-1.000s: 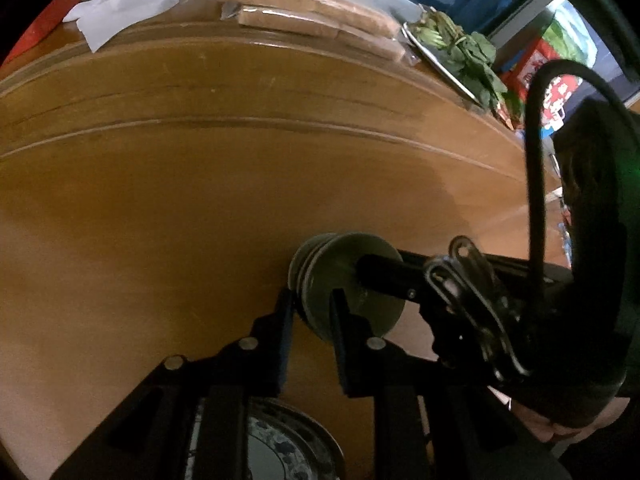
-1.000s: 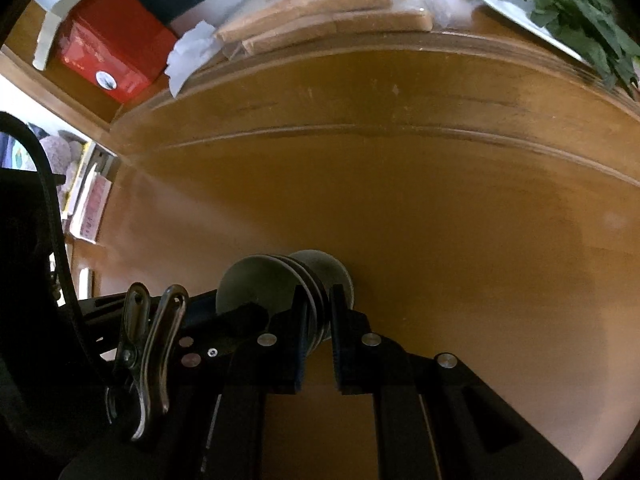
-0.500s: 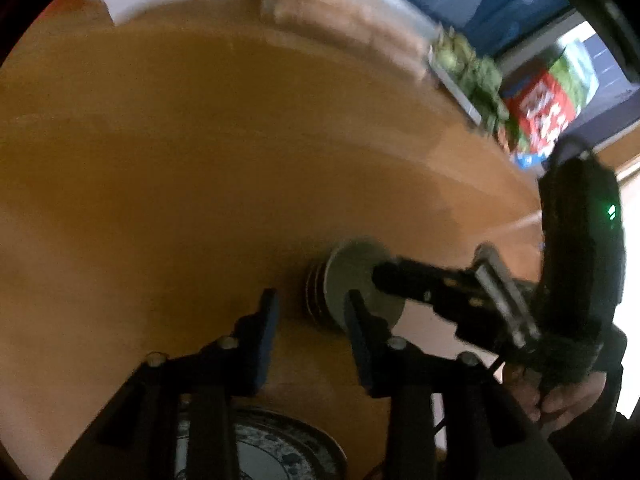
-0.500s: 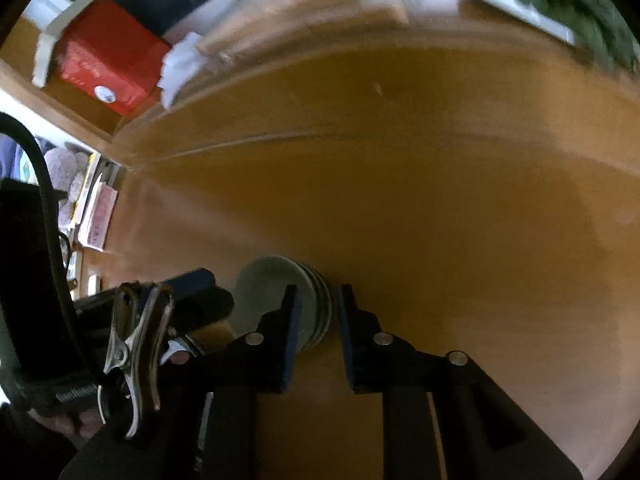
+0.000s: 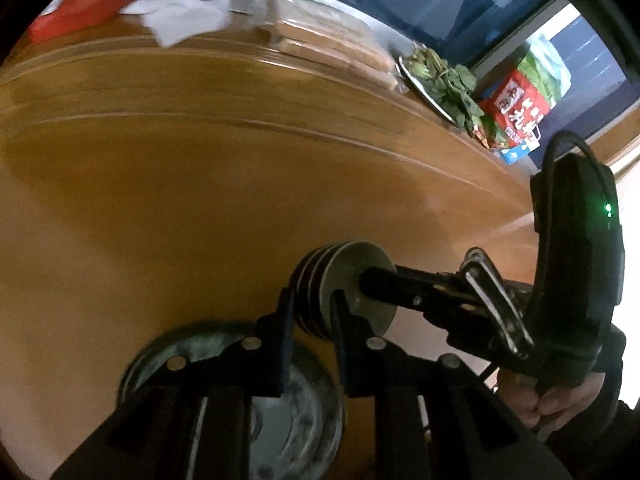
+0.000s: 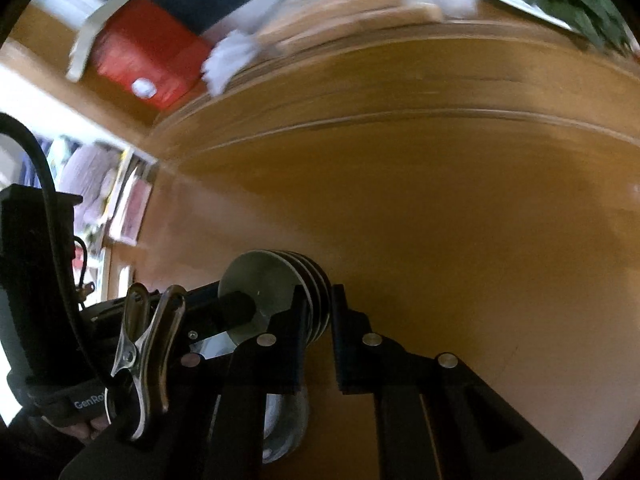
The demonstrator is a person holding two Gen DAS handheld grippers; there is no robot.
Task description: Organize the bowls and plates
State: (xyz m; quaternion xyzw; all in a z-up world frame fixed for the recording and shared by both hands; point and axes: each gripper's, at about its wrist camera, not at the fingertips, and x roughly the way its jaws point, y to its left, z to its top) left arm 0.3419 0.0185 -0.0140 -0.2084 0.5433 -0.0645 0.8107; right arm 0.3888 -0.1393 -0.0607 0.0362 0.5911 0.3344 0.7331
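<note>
A small stack of grey plates (image 5: pixel 344 288) is held on edge above the brown table, between both grippers. My left gripper (image 5: pixel 312 312) is shut on the stack's rim from one side. My right gripper (image 6: pixel 318 308) is shut on the stack (image 6: pixel 276 292) from the other side; it also shows in the left wrist view (image 5: pixel 420 292). A patterned blue-and-white bowl (image 5: pixel 296 412) sits on the table just below my left gripper, partly hidden by its fingers. Its rim shows in the right wrist view (image 6: pixel 280 428).
At the table's far edge lie wrapped bread slices (image 5: pixel 332 48), a white tissue (image 5: pixel 180 20), a plate of green vegetables (image 5: pixel 440 84) and a red box (image 6: pixel 148 60). A red-and-green bag (image 5: pixel 524 100) stands beyond the table's right end.
Both grippers have lifted and drawn the plate stack back over the patterned bowl, which now shows more fully below. The left gripper's fingers have closed in on the stack.
</note>
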